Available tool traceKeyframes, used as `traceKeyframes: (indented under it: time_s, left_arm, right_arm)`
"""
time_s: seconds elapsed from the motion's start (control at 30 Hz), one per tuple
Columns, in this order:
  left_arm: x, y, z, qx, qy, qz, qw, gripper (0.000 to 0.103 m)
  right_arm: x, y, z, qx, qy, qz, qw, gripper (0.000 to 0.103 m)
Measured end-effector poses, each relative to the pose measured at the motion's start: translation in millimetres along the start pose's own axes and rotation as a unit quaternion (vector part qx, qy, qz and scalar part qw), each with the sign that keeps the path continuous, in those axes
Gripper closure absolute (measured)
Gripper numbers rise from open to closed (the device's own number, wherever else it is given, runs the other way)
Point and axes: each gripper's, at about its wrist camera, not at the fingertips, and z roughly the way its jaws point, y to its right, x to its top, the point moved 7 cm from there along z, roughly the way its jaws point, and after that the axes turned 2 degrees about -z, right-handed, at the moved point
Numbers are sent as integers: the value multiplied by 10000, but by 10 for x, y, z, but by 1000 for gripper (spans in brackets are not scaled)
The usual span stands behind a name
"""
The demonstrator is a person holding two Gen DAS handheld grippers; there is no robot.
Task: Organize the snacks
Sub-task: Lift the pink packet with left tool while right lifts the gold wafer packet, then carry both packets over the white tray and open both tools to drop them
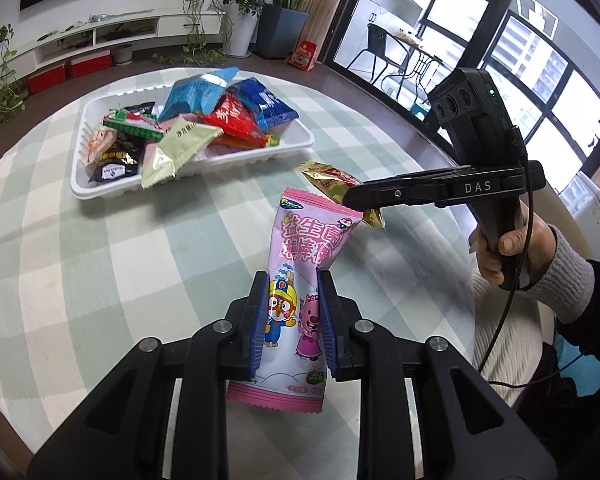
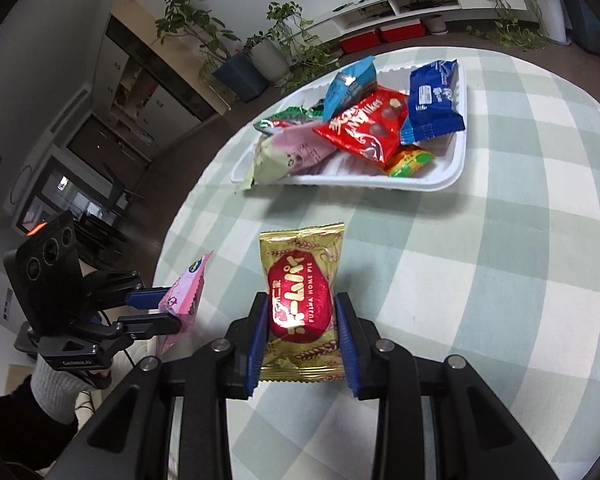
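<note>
My left gripper [image 1: 294, 280] is shut on a pink cartoon snack packet [image 1: 300, 240], which it holds upright above the checked tablecloth. My right gripper [image 2: 302, 300] is shut on a gold pie packet with a red oval label [image 2: 300, 280], its blue pads pressing both sides. In the left wrist view the right gripper [image 1: 354, 198] comes in from the right with the gold packet [image 1: 328, 176] sticking out of its tip. The right wrist view shows the left gripper [image 2: 168, 308] at lower left with the pink packet [image 2: 186, 288]. Beyond both stands a white tray [image 1: 100, 192] piled with several snack packets.
The round table carries a green-and-white checked cloth [image 1: 80, 280]. The tray's rim [image 2: 420, 184] lies across the far side. A hand in a grey sleeve [image 1: 512, 248] holds the right gripper's handle. Potted plants and a white TV cabinet stand behind the table.
</note>
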Motion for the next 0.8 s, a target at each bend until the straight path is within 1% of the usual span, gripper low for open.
traceKeyframes:
  time_s: [0.3,0.5,0.8]
  left_arm:
    - [339,-151,-148,64,271,-159,9995,81]
    - [606,-350,-224,130,436,-389,9982,81]
    - [1067,-758,-181,152,684,-870,9937,81]
  right_arm:
    - [280,48,-94,308,273,303,9987,68]
    - [524,108,-119,365,445,411,9975,68]
    - [880,231,-124,377,701,538,9954,68]
